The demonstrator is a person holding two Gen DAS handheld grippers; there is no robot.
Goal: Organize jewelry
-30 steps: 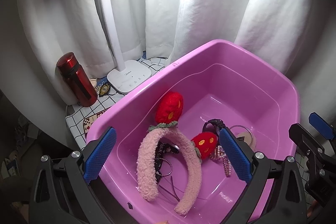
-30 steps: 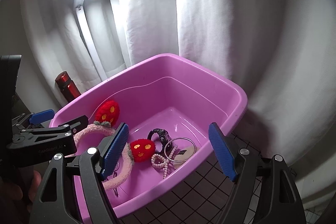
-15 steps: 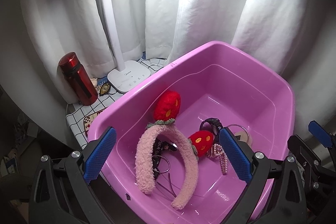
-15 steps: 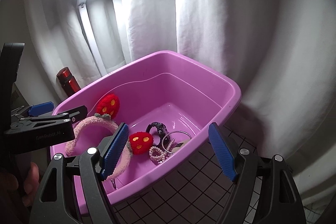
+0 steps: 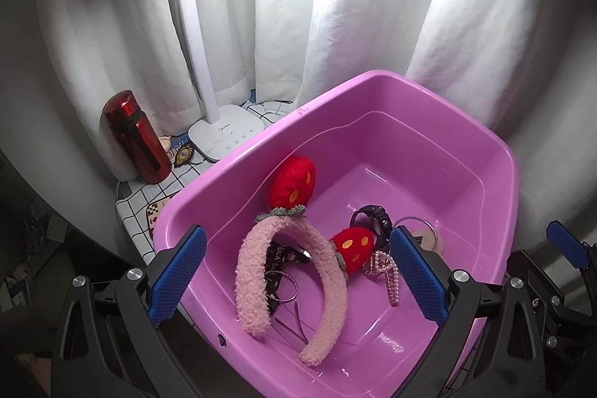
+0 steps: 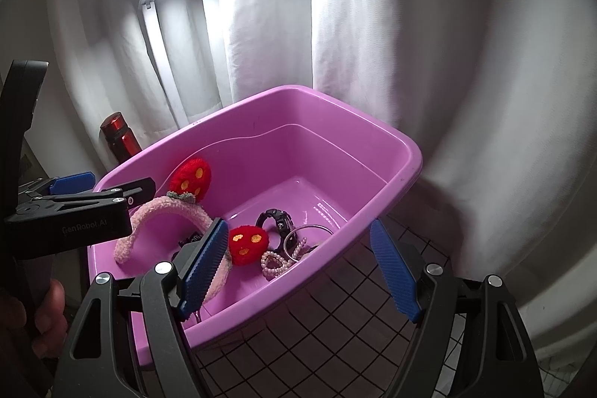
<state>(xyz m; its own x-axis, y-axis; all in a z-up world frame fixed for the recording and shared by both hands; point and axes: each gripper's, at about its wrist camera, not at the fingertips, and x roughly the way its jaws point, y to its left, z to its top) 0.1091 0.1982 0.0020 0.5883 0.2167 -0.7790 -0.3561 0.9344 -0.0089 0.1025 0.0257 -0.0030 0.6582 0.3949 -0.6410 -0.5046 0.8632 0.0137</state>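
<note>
The jewelry all lies inside the purple tub (image 5: pixel 500 151), which sits on the checked counter (image 6: pixel 335 330) in front of white curtains. A pink fluffy headband (image 5: pixel 257 271) with two red strawberry pompoms arches across the near half of the tub floor; under and beside it lie a dark printed clip (image 5: pixel 278 258) and a thin ring (image 5: pixel 289 289). Toward the far right corner are a black watch (image 5: pixel 373 218), a clear bangle (image 5: pixel 414 230) and a pearl bow clip (image 5: pixel 384 271), the three touching or overlapping in a small heap. Nothing that looks like jewelry is visible on the counter outside the tub, so the gathering appears done, or nearly so; whether the pieces are meant to be sorted further cannot be told from this view. The left hand-held gripper (image 5: pixel 294 278) hovers above the near left rim with its fingers spread wide and nothing between them. The right hand-held gripper (image 6: pixel 298 271) hangs over the near right side, likewise spread and empty. To the left of the tub stand a red bottle (image 5: pixel 136 136) and a white desk lamp (image 5: pixel 227 133), well apart from the jewelry.
</note>
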